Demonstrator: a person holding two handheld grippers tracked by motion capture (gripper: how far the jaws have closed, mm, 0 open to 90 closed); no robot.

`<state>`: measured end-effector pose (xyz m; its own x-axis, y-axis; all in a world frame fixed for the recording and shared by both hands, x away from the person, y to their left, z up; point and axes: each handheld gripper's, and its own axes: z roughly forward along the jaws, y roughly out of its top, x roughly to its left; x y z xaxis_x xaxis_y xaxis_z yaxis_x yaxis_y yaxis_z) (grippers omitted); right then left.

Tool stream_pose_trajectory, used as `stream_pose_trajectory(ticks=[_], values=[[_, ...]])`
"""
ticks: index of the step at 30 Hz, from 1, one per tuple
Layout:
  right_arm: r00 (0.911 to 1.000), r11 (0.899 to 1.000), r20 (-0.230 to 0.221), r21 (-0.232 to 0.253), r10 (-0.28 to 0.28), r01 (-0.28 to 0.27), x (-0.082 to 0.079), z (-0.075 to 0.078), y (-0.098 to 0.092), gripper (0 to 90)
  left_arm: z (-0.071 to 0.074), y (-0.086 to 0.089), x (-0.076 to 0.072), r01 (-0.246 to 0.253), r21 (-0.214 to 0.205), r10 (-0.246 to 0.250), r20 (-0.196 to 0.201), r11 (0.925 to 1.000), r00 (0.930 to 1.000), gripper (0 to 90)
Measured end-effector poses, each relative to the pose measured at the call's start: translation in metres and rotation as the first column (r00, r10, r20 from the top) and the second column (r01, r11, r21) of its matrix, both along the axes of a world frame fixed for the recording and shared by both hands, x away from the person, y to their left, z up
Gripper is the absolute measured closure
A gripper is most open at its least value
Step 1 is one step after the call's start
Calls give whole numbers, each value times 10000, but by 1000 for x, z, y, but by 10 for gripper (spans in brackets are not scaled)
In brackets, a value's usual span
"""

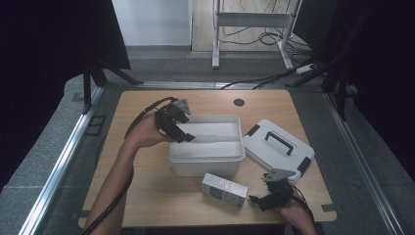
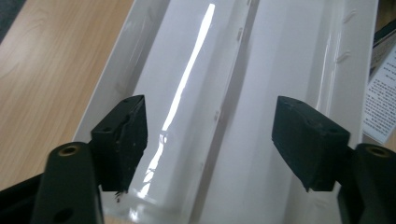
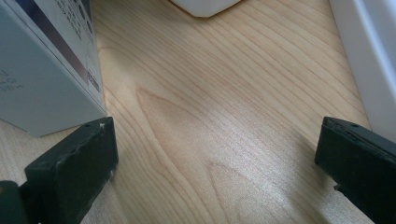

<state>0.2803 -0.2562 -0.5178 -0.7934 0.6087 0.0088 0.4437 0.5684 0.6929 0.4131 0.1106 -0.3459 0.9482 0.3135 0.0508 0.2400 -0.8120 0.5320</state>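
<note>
A white plastic bin stands open at the middle of the wooden table. My left gripper hangs over the bin's left rim, tilted down into it; in the left gripper view its jaws stand open over the bin's glossy inside with nothing between them. My right gripper lies low near the table's front edge, open. One fingertip of it sits just beside a small white and blue carton, which lies in front of the bin. Bare wood shows between the right jaws.
The bin's white lid, with a dark handle and dark latches, lies flat to the right of the bin, close to my right gripper. A round cable hole sits at the table's far edge. Metal frame legs and floor cables stand behind the table.
</note>
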Motion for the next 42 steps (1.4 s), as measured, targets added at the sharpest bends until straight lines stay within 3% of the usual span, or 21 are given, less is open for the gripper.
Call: stream_pose_trajectory(ticks=[10,15,18,23,24,26,31,35,40,42], values=[[10000,10000,-2,1,-25,25,0,0,0,0,-20,-39,14,939,802,-892,-601,9924,9942,433],[10000,10000,11,-4,-27,27,0,0,0,0,-26,-49,18,1196,1227,-1106,-776,9852,9908,571],[10000,10000,21,-13,-38,38,0,0,0,0,-25,-55,19,1400,1478,-1305,-720,9791,9888,651],[10000,10000,28,7,-60,60,0,0,0,1,-26,-64,20,1887,2103,-1751,-816,9593,9812,790],[10000,10000,20,9,-70,70,0,0,0,3,-25,-66,20,1922,2040,-1786,-835,9599,9804,820],[10000,10000,24,16,-86,86,0,0,0,5,-25,-68,20,2097,2123,-1952,-873,9544,9769,871],[9999,9999,44,33,-126,125,-1,0,-1,9,-24,-69,21,2358,2116,-2196,-972,9485,9707,890],[9999,9999,41,41,-138,138,-1,0,-1,10,-21,-69,20,2429,1806,-2297,-913,9531,9690,891],[9998,9999,62,53,-163,163,-1,0,-1,15,-12,-72,19,2447,1976,-2345,-739,9492,9693,891],[9998,9998,79,44,-173,172,-1,0,-1,16,-6,-71,19,2398,1814,-2328,-596,9537,9707,891]])
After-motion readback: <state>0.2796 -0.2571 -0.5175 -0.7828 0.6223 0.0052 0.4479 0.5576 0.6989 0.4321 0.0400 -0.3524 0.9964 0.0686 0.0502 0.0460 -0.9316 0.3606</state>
